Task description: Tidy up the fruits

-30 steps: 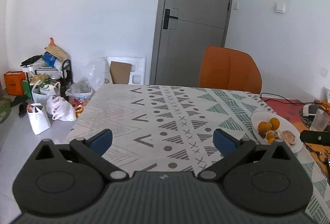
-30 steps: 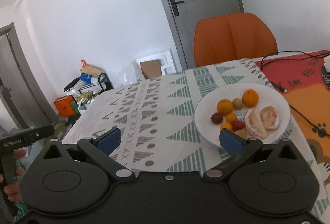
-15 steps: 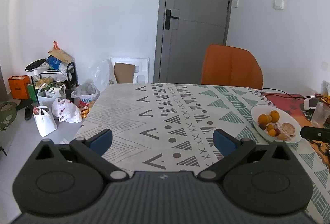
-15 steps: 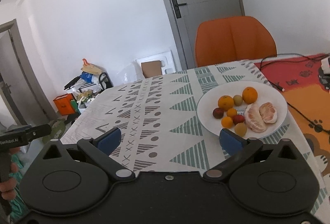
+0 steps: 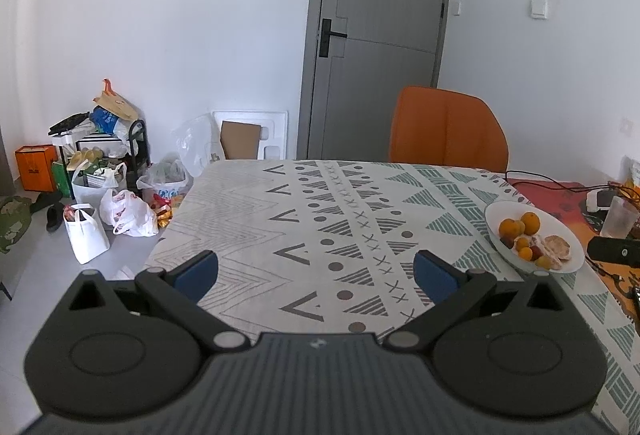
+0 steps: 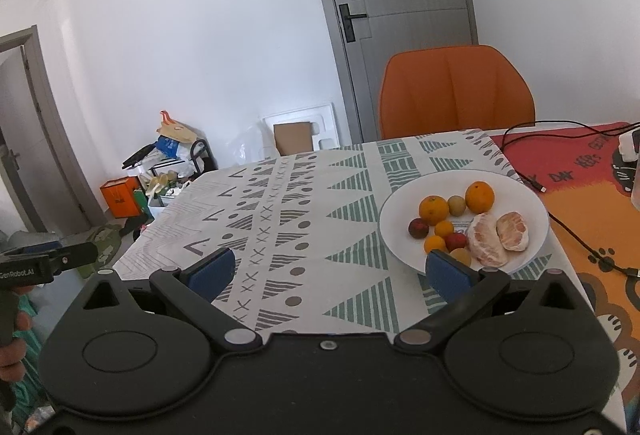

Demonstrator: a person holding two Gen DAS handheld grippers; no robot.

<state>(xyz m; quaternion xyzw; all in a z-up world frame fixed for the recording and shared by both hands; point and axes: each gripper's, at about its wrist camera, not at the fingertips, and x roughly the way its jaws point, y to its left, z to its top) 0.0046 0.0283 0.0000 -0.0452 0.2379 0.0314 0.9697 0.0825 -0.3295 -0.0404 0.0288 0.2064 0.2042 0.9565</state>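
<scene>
**A:** How do my claws stand?

**B:** Your right gripper (image 6: pixel 327 270) is spread wide and holds nothing; its right blue pad sits just before the near rim of the white plate (image 6: pixel 532 243). Your left gripper (image 5: pixel 316 273) is also wide apart and bare, well left of the plate over the patterned tablecloth (image 5: pixel 320 235).

**A:** Where is the fruit?

**B:** On the plate: two oranges (image 6: pixel 433 210), several small round fruits, and two peeled citrus pieces (image 6: pixel 513 230).

**A:** Any writing?

**B:** Left of the plate, your left tool reads "GenRobot.AI" (image 6: pixel 18 273). The red mat (image 6: pixel 576 159) right of the plate bears letters I cannot read.

**A:** Anything in the way?

**B:** A black cable (image 6: pixel 580 235) runs right of the plate; an orange chair (image 6: pixel 456 91) stands behind it.
</scene>
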